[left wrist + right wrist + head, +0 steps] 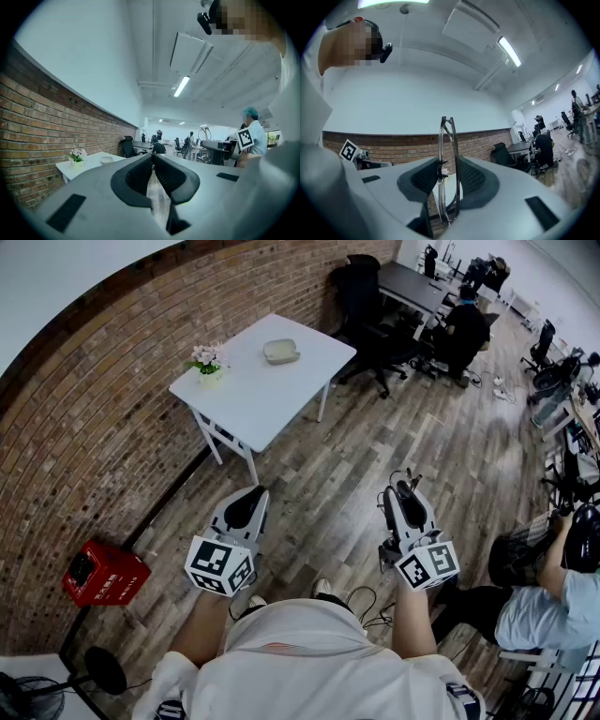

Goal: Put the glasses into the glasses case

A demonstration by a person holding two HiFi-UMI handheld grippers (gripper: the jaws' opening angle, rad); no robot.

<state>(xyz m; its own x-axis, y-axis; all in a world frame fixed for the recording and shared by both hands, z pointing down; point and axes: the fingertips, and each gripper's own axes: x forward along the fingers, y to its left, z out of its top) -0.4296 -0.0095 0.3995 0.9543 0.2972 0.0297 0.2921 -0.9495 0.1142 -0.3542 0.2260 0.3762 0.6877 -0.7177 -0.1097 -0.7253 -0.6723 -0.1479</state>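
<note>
The grey oval glasses case (pixel 281 351) lies on a white table (pixel 262 395) by the brick wall, some steps ahead of me; in the left gripper view the case (pixel 106 160) shows small on that table (pixel 89 165). My right gripper (pixel 405 491) is held at waist height over the wooden floor, shut on folded clear-framed glasses (pixel 446 120) that stand upright between its pads (pixel 449 161). My left gripper (pixel 246 507) hangs beside it, its jaws (pixel 152 157) shut with nothing between them. Both point level toward the table.
A small pot of flowers (pixel 206 360) stands at the table's left corner. A red crate (pixel 103 575) sits on the floor by the brick wall. Black office chairs and a dark desk (pixel 412 287) stand beyond the table. A person (pixel 544 610) sits close on my right.
</note>
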